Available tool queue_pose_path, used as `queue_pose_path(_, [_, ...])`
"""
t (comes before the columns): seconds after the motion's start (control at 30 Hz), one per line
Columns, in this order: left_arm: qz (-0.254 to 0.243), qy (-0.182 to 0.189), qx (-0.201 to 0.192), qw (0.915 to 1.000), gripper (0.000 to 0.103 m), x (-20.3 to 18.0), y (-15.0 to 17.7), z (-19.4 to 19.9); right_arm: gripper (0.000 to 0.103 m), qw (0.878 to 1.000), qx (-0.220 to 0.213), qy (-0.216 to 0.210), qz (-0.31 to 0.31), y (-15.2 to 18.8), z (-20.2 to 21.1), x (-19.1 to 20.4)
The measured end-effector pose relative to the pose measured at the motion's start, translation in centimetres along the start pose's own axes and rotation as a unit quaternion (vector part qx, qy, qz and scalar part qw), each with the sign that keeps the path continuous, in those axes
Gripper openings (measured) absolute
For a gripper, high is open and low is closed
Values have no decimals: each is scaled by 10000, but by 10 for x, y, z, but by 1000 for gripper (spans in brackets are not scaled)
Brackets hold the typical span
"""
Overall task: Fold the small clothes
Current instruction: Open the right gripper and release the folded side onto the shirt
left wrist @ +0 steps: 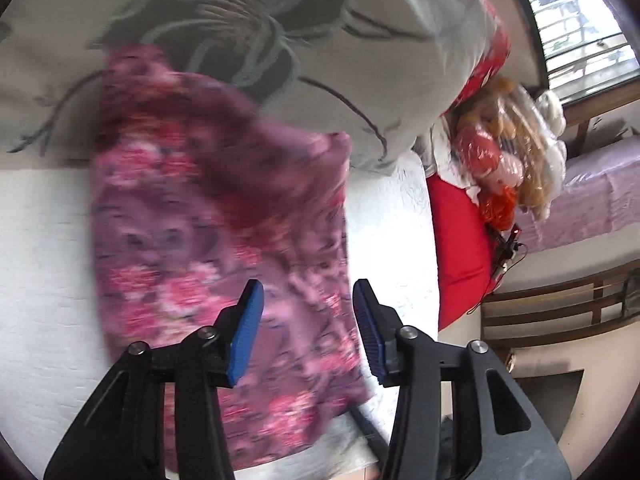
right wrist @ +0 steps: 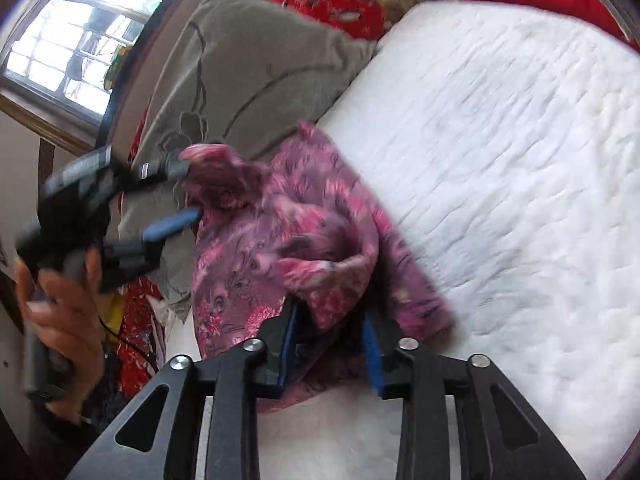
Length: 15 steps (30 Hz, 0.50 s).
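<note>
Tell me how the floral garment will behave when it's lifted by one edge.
The garment is probably floppy: it bunches and folds over itself by the right gripper. It looks thin and light, so it should drape and swing. On the quilted mattress it will likely drag and wrinkle rather than slide flat.

Soft printed cloth garment (left wrist: 224, 220) on a matt quilted white mattress (right wrist: 500, 160).
</note>
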<state>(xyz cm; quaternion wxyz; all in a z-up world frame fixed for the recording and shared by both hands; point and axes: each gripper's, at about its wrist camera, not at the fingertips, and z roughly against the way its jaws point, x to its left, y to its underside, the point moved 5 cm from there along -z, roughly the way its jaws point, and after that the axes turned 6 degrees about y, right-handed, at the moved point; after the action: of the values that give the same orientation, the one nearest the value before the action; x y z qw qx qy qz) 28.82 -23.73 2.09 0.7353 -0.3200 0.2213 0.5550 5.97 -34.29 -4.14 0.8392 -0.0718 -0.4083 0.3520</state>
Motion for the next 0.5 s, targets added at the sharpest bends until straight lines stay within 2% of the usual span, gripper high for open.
queue_pose_path(0.1, [183,-1,-217,9996,44,31,6,17,35,9970,-768,-14,44,-25,37,-2])
queue_pose_path(0.13, [284,-52,-259,9992,44,41,8,19,44,9954,-946,-26,112,-37,42,2])
queue_pose_path(0.17, [448,-60,-273,9986,44,54,12,20,52,9953,-943,-50,221,-48,39,7])
queue_pose_path(0.2, [565,-2,-248,9981,44,61,15,18,53,9956,-856,-71,366,-59,32,15])
queue_pose_path(0.3, [758,249,-206,9966,44,73,26,16,53,9944,-119,-337,995,-87,-22,56])
queue_pose_path(0.43, [515,277,-230,9980,44,70,33,24,53,9878,544,172,1446,-98,-98,79])
queue_pose_path(0.5, [383,143,-327,9986,44,68,33,33,49,9819,925,290,1628,-93,-127,84])
